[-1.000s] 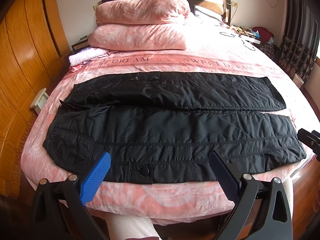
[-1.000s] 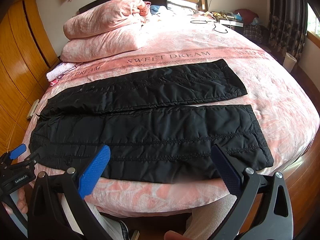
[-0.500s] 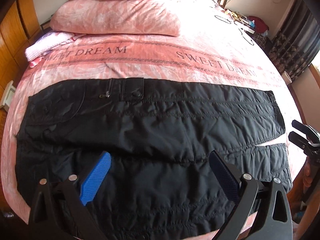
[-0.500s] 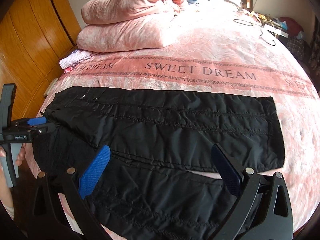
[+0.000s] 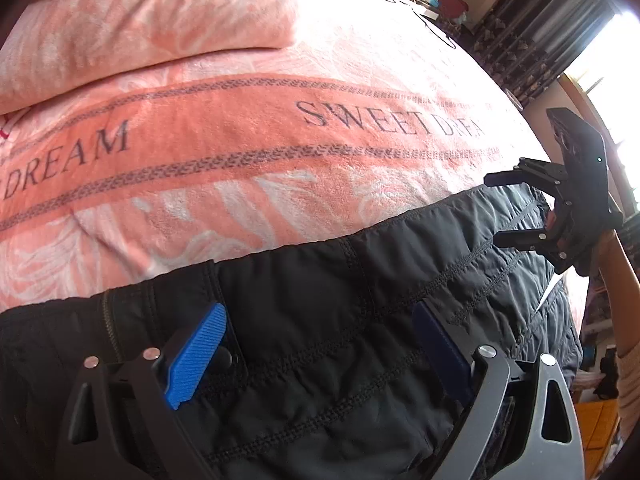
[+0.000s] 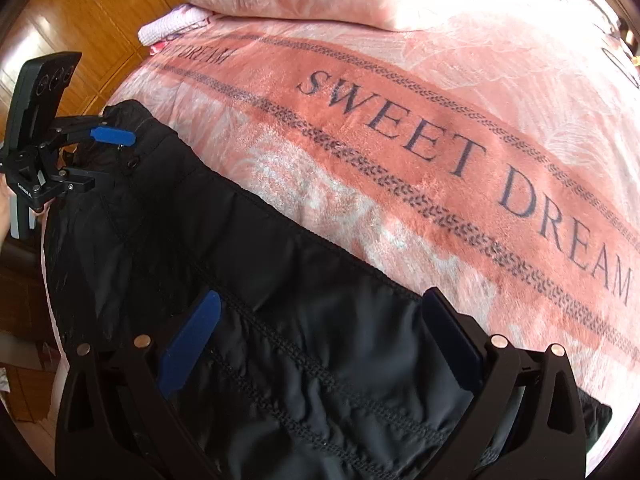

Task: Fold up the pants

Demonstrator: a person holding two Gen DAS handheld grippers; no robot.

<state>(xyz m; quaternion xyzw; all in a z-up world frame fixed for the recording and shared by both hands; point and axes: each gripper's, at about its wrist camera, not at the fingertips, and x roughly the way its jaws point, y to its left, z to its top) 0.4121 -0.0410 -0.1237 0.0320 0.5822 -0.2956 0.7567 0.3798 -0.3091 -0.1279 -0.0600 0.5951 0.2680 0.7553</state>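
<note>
The black quilted pants point(image 5: 320, 360) lie flat across the pink "SWEET DREAM" blanket point(image 5: 248, 152). The left gripper point(image 5: 320, 356), jaws spread and empty, hangs over the waist end; the right gripper point(image 6: 320, 344), equally wide, hangs over the far leg. Slippery padding could bunch or slide if only 1 layer gets pinched. Versus 0.5 s ago, both grippers sit much lower and nearer the far edge.

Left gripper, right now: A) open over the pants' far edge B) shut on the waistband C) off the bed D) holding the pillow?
A: the left gripper has its fingers spread wide apart over the black pants, near their far edge, clamping nothing.
</note>
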